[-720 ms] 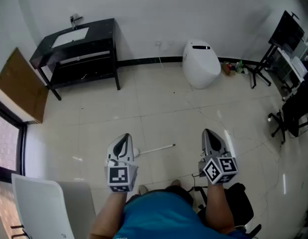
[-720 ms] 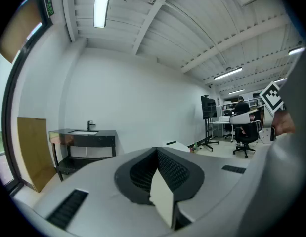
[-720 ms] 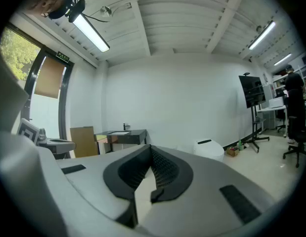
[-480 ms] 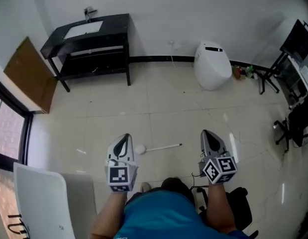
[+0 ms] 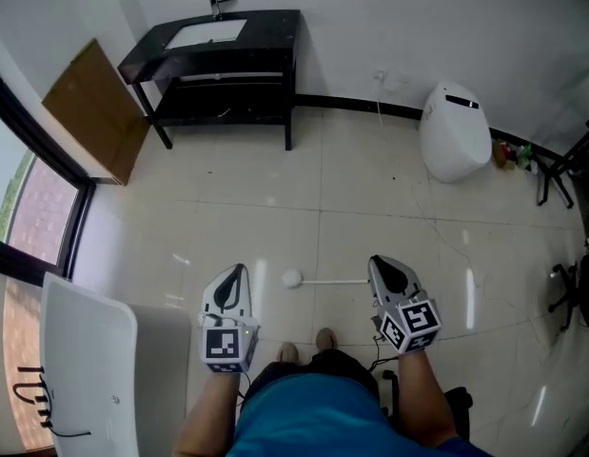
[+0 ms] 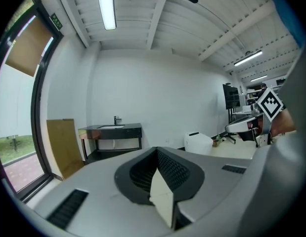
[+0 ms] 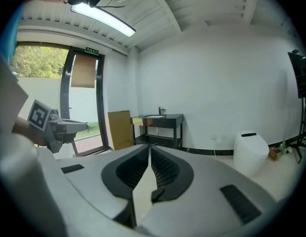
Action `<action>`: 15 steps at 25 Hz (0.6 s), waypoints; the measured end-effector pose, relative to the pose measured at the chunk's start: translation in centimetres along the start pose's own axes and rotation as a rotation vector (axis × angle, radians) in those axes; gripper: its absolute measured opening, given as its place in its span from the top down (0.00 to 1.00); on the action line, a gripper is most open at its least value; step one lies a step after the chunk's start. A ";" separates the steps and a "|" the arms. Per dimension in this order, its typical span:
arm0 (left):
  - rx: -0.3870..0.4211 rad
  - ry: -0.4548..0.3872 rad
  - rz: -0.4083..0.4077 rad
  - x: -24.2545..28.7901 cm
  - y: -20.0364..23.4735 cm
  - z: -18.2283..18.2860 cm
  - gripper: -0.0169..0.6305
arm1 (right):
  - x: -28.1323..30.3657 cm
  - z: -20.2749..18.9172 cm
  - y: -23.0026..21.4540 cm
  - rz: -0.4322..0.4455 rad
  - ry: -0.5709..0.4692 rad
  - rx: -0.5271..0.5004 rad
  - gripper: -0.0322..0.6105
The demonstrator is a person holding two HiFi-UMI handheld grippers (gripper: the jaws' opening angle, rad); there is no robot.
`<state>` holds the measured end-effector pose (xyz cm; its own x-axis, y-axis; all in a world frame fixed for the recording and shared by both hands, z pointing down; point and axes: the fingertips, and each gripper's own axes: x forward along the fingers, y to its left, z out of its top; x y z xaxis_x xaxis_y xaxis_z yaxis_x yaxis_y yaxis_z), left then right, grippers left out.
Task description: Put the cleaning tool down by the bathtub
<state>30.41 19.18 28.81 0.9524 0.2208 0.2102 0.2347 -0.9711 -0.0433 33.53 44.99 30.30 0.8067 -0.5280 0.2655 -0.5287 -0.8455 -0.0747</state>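
The cleaning tool, a thin white stick with a small round white head, lies on the tiled floor in the head view, between my two grippers and below them. My left gripper hangs to the left of its round head, jaws together and empty. My right gripper hangs over the stick's right end; its jaws meet at the tips with nothing between them. The white bathtub fills the lower left corner, close to my left gripper.
A black washstand with a sink stands against the far wall. A white toilet is at the back right, a brown board leans by the window at left, and black stands sit at the right edge.
The view has swung left: washstand and toilet slid right in the picture and more of the bathtub shows. The tool lies in the same place on the floor; both grippers stay shut.
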 end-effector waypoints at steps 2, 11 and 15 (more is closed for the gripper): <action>0.004 0.024 0.030 0.3 0.4 -1.0 0.97 | 1.2 -1.0 -0.1 0.045 0.020 -0.009 0.88; -0.005 0.068 0.016 2.8 3.4 -7.9 0.97 | 7.0 -8.9 1.1 0.129 0.137 -0.094 0.77; -0.004 0.082 0.044 4.8 6.0 -13.5 0.97 | 10.9 -14.3 1.4 0.154 0.175 -0.143 0.74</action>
<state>33.81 13.16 42.72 0.9425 0.1702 0.2877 0.1922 -0.9801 -0.0499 37.80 39.19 46.82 0.6624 -0.6173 0.4245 -0.6839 -0.7296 0.0063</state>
